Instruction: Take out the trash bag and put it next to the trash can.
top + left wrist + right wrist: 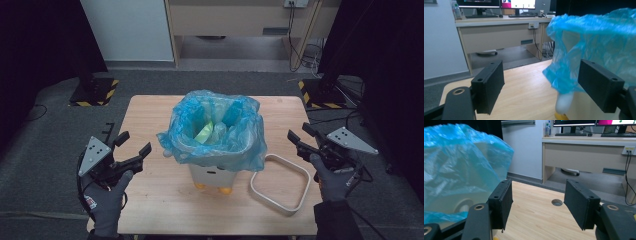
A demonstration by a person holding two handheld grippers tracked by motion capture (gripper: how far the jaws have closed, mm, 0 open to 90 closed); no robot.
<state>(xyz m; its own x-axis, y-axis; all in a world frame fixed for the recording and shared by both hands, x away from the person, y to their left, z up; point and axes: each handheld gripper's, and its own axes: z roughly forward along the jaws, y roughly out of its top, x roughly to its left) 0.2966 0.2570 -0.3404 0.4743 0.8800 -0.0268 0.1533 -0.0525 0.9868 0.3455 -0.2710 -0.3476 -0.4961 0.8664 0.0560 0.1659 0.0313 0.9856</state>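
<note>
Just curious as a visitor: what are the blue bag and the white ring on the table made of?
The blue bag looks like thin, glossy plastic film: translucent and crinkled. The white ring seems to be rigid, smooth plastic, since it holds its shape, though that's a guess.

Blue bag point(215, 135), white bin point(212, 175) w/ yellow feet, white ring point(280, 182), light-wood table point(150, 200).

Bare table point(150, 200) flanks the bin point(212, 172) — ring point(280, 182) seemingly crowds right.

Thin glossy blue plastic bag point(220, 131), matt pale wooden table point(165, 195)
</note>
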